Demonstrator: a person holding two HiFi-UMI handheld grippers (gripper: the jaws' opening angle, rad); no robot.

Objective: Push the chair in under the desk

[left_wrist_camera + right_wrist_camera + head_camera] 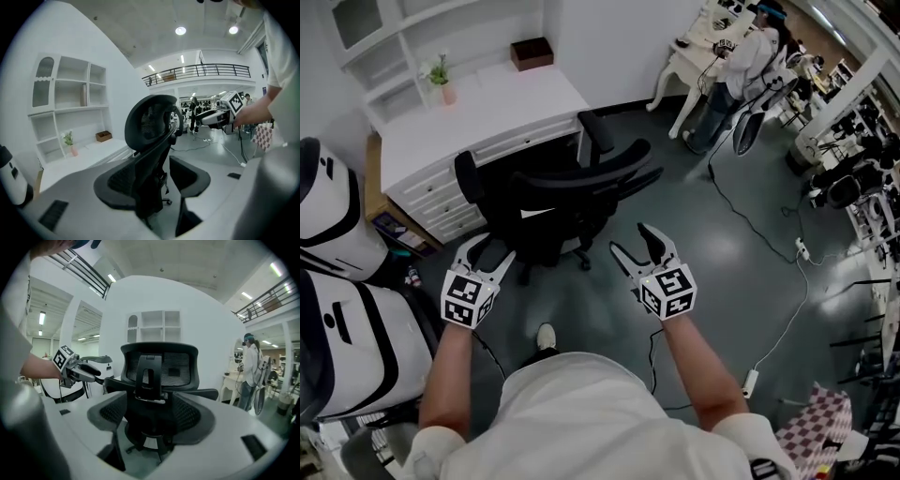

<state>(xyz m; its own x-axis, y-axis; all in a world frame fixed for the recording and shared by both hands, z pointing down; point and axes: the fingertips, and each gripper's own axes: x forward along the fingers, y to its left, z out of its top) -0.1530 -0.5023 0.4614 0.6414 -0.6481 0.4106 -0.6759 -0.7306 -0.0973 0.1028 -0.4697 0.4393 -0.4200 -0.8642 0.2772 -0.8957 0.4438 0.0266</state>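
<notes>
Head view: the chair (558, 202) is seen before the desk (478, 122), at twelve o'clock from the left gripper (492, 248), eleven from the right gripper (630, 239). Left gripper view: jaws are held wide, touching nothing. Right gripper view: likewise wide, chair at twelve.

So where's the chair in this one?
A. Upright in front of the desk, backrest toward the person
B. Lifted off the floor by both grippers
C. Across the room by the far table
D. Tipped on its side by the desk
A: the head view shows the chair upright on the floor right in front of the desk, with its backrest turned toward the person.
</notes>
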